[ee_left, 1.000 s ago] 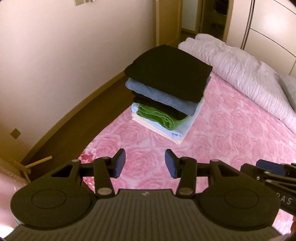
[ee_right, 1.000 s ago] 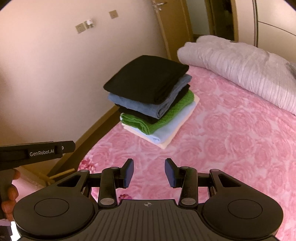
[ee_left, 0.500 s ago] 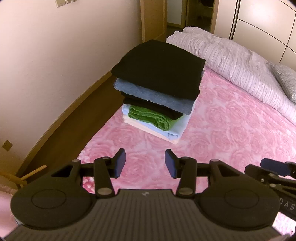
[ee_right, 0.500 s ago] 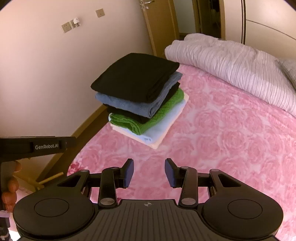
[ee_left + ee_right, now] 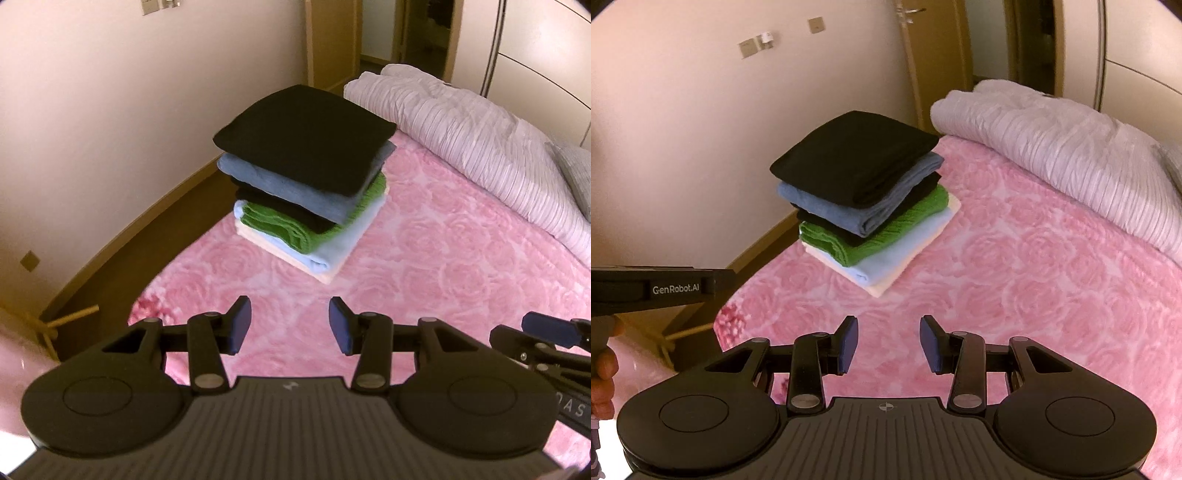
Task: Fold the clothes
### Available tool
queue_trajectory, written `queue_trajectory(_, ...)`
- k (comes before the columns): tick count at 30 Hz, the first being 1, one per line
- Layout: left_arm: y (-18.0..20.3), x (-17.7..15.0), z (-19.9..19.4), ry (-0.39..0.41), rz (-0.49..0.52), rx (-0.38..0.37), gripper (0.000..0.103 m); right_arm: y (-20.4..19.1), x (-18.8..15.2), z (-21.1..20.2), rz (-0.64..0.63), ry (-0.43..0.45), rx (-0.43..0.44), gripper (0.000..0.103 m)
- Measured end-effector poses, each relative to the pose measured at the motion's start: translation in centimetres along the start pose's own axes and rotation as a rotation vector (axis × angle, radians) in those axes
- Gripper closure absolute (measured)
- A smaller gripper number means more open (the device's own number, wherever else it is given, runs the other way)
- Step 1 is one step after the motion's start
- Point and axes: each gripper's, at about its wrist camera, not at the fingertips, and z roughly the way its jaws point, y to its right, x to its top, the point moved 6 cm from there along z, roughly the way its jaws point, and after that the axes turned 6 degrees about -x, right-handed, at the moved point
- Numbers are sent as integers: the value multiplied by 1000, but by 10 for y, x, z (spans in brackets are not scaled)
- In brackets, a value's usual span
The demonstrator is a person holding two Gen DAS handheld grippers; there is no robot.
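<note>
While both tongs (image 5: 290, 329) (image 5: 889, 344) gape empty (left and right), folded stack (image 5: 303, 177) on pink bedspread (image 5: 424, 266).

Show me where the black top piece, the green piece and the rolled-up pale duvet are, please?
black top piece (image 5: 306, 136), left wrist view, middle of its flat upper face.
green piece (image 5: 882, 236), right wrist view, its ribbed folded side.
pale duvet (image 5: 1052, 147), right wrist view, middle of the rolled bulk.

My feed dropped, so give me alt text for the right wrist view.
A stack of folded clothes, black on top, sits near the corner of a pink rose-patterned bed. The open, empty right claw hovers in the foreground; the left claw enters at left.
</note>
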Motion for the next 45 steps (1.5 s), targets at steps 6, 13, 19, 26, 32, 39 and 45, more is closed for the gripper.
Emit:
queue_trajectory(6,53,-29,-18,-13,-61,26,61,51,-16,-18,-57,-20,37,62)
queue_trajectory(13,102,-62,-39,-34,-96,68,61,96,-34,-32,-121,-67,65,62)
queue_trajectory(19,129,-72,-52,-17,-125,100,61,117,-42,-44,-167,-85,83,62)
queue_trajectory(26,152,-77,-58,4,-167,123,61,133,-43,-50,-226,-90,112,62)
queue_trajectory(32,165,-74,-48,-11,-182,127,61,143,-35,-50,-251,-88,126,62)
queue_trajectory(39,176,-65,-32,-28,-190,128,61,155,-18,-33,-247,-94,134,62)
queue_trajectory(45,173,-54,-14,-43,-202,133,61,163,-5,-5,-214,-120,126,62)
